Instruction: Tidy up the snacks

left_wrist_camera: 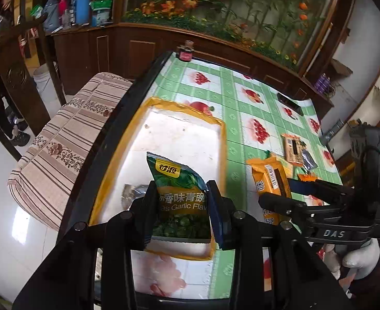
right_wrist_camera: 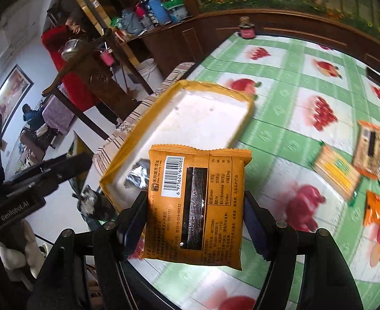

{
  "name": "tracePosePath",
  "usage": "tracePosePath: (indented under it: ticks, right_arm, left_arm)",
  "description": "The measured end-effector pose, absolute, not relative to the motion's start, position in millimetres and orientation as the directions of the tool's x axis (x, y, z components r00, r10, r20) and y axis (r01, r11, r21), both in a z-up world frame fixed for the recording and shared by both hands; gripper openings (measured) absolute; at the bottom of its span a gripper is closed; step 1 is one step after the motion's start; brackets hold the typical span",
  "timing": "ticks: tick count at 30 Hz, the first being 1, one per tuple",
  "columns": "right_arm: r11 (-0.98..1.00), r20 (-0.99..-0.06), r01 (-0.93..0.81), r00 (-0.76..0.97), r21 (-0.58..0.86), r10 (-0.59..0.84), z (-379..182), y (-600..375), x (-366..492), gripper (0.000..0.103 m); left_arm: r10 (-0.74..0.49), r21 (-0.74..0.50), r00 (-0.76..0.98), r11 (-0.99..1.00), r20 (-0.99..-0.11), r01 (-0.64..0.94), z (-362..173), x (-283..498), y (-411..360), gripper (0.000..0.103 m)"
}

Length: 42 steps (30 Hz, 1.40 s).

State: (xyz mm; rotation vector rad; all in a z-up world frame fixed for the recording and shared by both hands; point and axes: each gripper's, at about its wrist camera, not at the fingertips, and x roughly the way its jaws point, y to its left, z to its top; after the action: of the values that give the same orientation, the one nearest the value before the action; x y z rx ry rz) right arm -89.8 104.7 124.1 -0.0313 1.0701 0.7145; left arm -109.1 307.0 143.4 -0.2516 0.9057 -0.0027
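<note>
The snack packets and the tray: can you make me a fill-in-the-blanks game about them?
1. The left tool is shut on a green packet of garlic ____.
2. The right tool grips an ____ foil packet with a barcode.
3. The white tray with a yellow rim already holds one crinkly ____ wrapper.
4. The tray sits on a green checked tablecloth printed with ____.

Missing words: peas; orange; silver; fruit
</note>
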Motion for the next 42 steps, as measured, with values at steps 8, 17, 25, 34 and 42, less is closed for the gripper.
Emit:
tracePosePath:
  ticks: [8, 17, 25, 34, 42]
  right_arm:
    - [0.771, -0.794, -0.564, 0.303, 0.296, 0.527, 126, 159, -58, 0.071]
    - [0.804, -0.829, -0.525, 0.290, 0.279, 0.478, 86, 200, -20, 0.071]
    - [0.822, -0.846, -0.492, 0.272, 0.287, 0.458, 60, 210, -7, 0.072]
    - [0.829, -0.831, -0.468, 0.294, 0.306, 0.472, 72, 211, -6, 0.072]
    - [0.865, -0.814, -0.402, 0.366, 0.299, 0.451, 92, 156, -13, 0.072]
  left_arm:
    - [-0.109, -0.230, 0.591, 0.964, -0.799, -0.134, 113, -71, 347, 0.034]
    - [-0.167, -0.264, 0.520, 0.957, -0.838, -0.118, 66, -12, 358, 0.035]
    - [-0.220, -0.327, 0.500, 0.935, -0.838, -0.137, 52, 3, 373, 0.036]
    - [-0.252, -0.366, 0.494, 0.919, -0.832, -0.147, 62, 0, 377, 0.041]
    - [-0.288, -0.416, 0.539, 0.900, -0.792, -0.129, 102, -29, 358, 0.042]
